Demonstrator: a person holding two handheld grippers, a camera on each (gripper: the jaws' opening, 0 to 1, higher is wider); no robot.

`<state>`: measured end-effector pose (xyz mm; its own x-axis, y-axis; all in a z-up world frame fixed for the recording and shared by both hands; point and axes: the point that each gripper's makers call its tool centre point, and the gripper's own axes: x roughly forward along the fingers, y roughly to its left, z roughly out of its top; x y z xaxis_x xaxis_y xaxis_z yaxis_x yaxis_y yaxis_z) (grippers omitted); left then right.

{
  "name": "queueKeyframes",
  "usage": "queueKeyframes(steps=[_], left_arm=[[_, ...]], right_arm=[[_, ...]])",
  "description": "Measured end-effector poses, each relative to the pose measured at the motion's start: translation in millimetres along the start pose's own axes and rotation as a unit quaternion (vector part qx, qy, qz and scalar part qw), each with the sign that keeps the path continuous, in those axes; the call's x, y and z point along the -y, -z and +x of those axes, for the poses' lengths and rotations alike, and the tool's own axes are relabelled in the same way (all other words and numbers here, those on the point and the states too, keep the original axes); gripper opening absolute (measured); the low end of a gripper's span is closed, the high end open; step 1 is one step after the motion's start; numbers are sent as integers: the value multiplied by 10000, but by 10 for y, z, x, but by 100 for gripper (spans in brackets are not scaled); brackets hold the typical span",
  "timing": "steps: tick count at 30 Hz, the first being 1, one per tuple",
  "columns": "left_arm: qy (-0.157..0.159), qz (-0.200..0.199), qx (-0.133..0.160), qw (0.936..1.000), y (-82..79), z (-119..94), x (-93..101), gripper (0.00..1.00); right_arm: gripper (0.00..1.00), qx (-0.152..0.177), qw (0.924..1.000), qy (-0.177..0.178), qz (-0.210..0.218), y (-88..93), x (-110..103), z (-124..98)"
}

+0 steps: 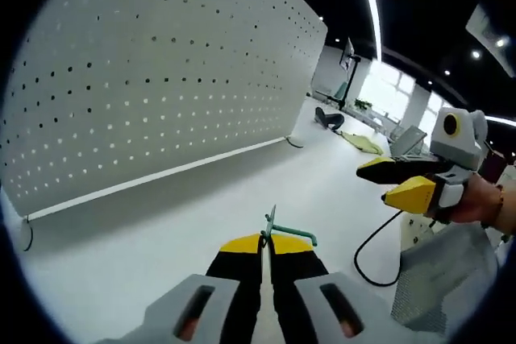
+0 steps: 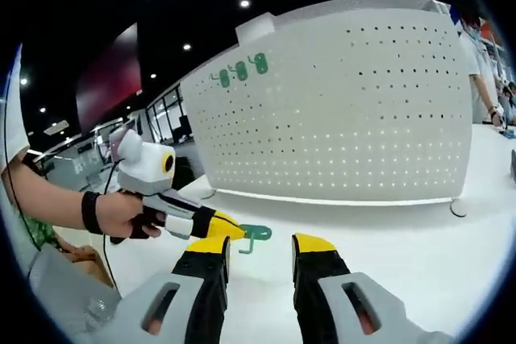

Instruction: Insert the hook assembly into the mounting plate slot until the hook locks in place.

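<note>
The left tool (image 1: pixel 267 242) is pinching the green hook (image 1: pixel 272 225) above the worktop (image 1: pixel 161 231), carrying it toward the pegboard (image 1: pixel 161 78). The right tool (image 2: pixel 260 246) is hovering spread, ready to assist.

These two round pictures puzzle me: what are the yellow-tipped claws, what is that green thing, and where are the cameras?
No robot here: a person holds a two-jaw gripper in each hand, and a fisheye camera rides on each one, looking forward along its jaws. In the left gripper view, the left gripper is shut on a small green hook. The right gripper shows at the side, held in a hand. In the right gripper view, its own jaws stand open and hold nothing. Behind stands a white pegboard full of holes, upright on a white table. A black cable trails at the table's edge.
</note>
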<state>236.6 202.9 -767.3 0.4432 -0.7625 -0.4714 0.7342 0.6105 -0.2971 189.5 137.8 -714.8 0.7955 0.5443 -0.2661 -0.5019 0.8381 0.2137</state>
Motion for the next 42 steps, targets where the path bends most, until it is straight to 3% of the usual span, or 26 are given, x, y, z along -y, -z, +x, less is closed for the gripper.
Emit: queueKeyframes(steps=[21, 31, 37, 42], left_arm=[[105, -305, -41, 9995, -13, -297, 369, 2], [332, -803, 49, 9962, -67, -437, 578, 2], [359, -944, -22, 9949, -14, -482, 659, 2], [462, -1087, -59, 9930, -1, -525, 725, 2]], right_arm=[[29, -88, 9982, -399, -437, 98, -373, -137], [24, -118, 9946, -544, -871, 91, -533, -175], [20, -169, 9902, -582, -1255, 104, -603, -190], [15, -219, 9891, -652, -1302, 130, -637, -204]])
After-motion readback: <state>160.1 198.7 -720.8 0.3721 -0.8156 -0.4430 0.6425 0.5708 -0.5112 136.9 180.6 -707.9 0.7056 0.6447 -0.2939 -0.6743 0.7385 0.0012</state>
